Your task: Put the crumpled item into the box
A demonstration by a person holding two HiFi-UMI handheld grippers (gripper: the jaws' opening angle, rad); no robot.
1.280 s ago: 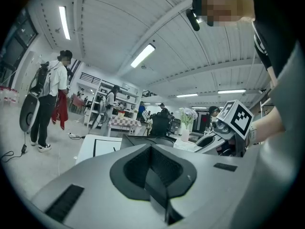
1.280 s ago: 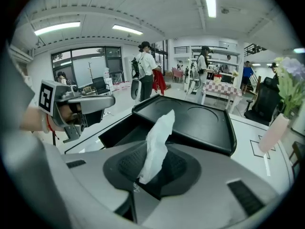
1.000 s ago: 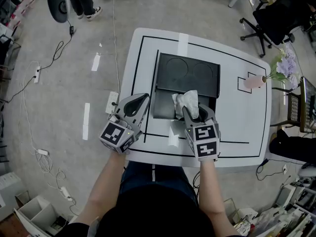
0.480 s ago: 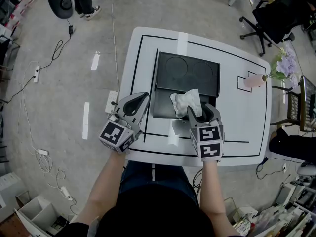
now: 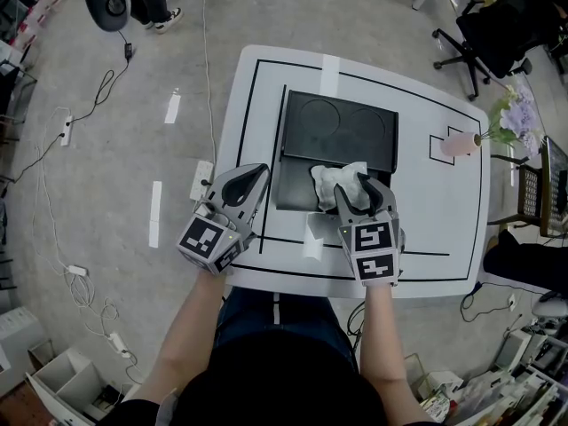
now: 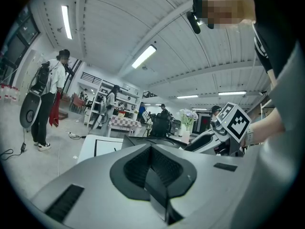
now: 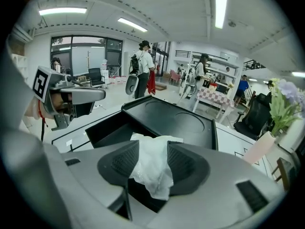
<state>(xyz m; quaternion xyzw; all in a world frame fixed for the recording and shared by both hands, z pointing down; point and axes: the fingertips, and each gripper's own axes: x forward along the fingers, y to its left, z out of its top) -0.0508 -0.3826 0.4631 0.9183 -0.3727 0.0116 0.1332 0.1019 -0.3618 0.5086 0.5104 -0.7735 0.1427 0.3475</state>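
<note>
Lying between just-opened right hand-held gripper (image 7: 151, 149) jaws, crumpled item (image 7: 151, 171) over box (image 7: 102, 130) (unseen in left gripper view).

A lab-like workspace: taped concrete floor (image 5: 106, 202), trailing cables (image 5: 64, 122), office chair (image 5: 486, 29), shelves (image 6: 99, 106).

A grey concrete floor (image 5: 106, 167) surrounds a white table (image 5: 444, 211) marked with black lines. A black office chair (image 5: 484, 34) stands at two o'clock and a power strip (image 5: 65, 128) lies at nine o'clock. Strip lights (image 7: 221, 6) line the white ceiling, with large windows (image 7: 71, 49) beyond.
</note>
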